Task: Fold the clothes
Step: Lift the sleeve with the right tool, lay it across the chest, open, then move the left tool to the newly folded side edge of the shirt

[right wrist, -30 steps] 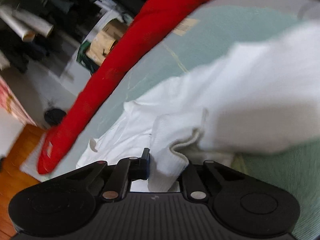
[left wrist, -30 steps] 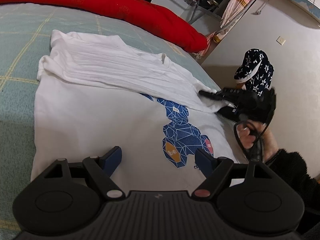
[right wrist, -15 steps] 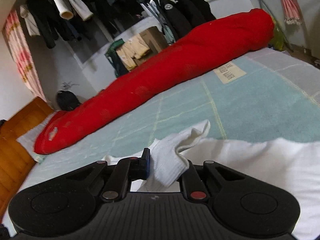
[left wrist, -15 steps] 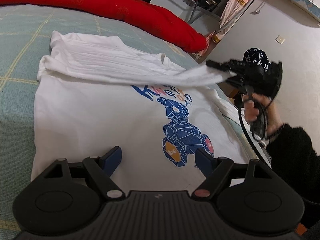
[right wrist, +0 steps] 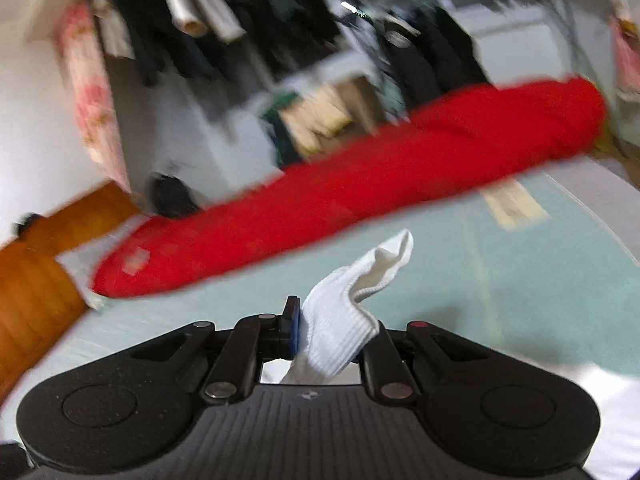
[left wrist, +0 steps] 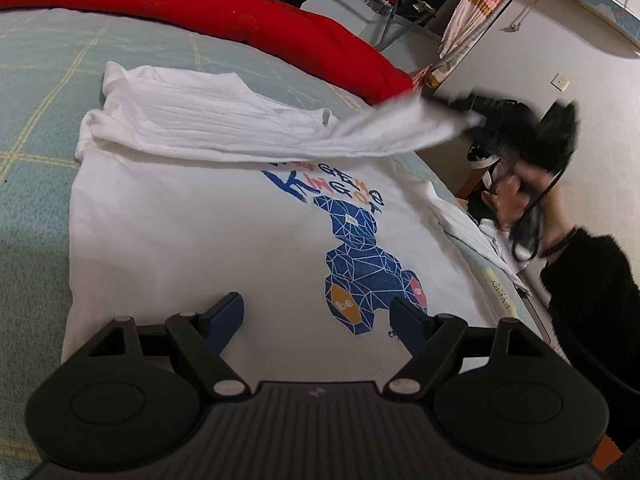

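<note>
A white sweatshirt (left wrist: 192, 232) with a blue geometric bear print lies front up on the bed. Its two sleeves are folded across the chest. My left gripper (left wrist: 318, 314) hovers open over the hem, with nothing between its fingers. My right gripper (left wrist: 476, 120), blurred, is at the right of the left wrist view, held by a hand in a black sleeve. It is shut on the ribbed sleeve cuff (right wrist: 340, 320) and holds that sleeve (left wrist: 384, 136) stretched above the shirt. In the right wrist view the right gripper (right wrist: 332, 336) has the cuff sticking out between its fingers.
A long red bolster (left wrist: 240, 20) lies along the far side of the pale green checked bedcover (left wrist: 36, 92). The bed's right edge (left wrist: 500, 292) runs close to a white wall. Hanging clothes and boxes (right wrist: 320, 120) stand beyond the bed.
My right gripper has risen from the shirt's surface with the sleeve cuff, pulling the sleeve up and uncovering the lettering above the bear. The left gripper has stayed still.
</note>
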Tool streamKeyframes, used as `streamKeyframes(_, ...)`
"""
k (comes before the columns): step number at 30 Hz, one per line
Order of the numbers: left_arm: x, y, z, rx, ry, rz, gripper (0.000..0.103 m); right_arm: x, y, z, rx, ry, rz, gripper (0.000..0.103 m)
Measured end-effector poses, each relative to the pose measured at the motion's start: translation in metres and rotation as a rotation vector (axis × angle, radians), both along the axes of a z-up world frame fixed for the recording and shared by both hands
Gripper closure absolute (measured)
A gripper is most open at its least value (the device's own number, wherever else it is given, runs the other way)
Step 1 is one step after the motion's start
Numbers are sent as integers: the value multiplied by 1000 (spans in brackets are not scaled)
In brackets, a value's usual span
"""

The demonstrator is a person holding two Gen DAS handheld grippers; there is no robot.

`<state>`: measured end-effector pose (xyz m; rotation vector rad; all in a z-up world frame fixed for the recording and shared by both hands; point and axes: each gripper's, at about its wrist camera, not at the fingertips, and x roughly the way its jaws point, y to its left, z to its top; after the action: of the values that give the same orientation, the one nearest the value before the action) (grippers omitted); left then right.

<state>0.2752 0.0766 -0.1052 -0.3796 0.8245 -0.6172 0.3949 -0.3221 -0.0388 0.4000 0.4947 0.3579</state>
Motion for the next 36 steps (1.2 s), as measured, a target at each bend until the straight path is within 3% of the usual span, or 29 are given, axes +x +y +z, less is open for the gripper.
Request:
streamKeyframes(6,1,-1,0,5,2,0,23,5,-30,-68,-49,244,-88,88)
streamKeyframes(9,1,0,1,6,5,0,23,2,-32,-77,-62,296,-75,81)
streamKeyframes(11,1,-1,3,13,5,0,23,-2,-37,-71,-36,334,-77,57)
streamKeyframes(12,1,-2,6,19,8,3,25,-4,-37,-66,-42,353,-75,50)
streamKeyframes(14,2,-2,14,40,8,8,25,-14,-28,-52,-124,380,-70,32)
streamKeyframes(15,3,-2,20,54,-6,12,25,-19,-24,-45,-166,393,-67,29)
streamKeyframes(18,11,1,35,85,-59,13,25,-37,-10,-30,-338,385,-69,26)
streamKeyframes(20,23,3,40,103,-82,11,25,-48,-7,-24,-362,361,-63,24)
streamKeyframes(25,69,11,25,61,-40,23,25,-72,-1,-10,-317,298,-25,22)
streamKeyframes(29,82,19,16,58,-94,179,29,-76,1,-5,-263,262,-37,22)
streamKeyframes(31,75,29,14,58,-113,325,35,-78,3,-3,-255,249,-38,22)
streamKeyframes(32,72,35,10,60,-94,374,44,-79,4,-2,-261,242,-38,22)
streamKeyframes(33,69,41,7,62,-74,423,62,-81,6,-1,-266,235,-38,22)
streamKeyframes(36,58,56,-1,40,-43,461,67,-82,9,-1,-275,227,-29,22)
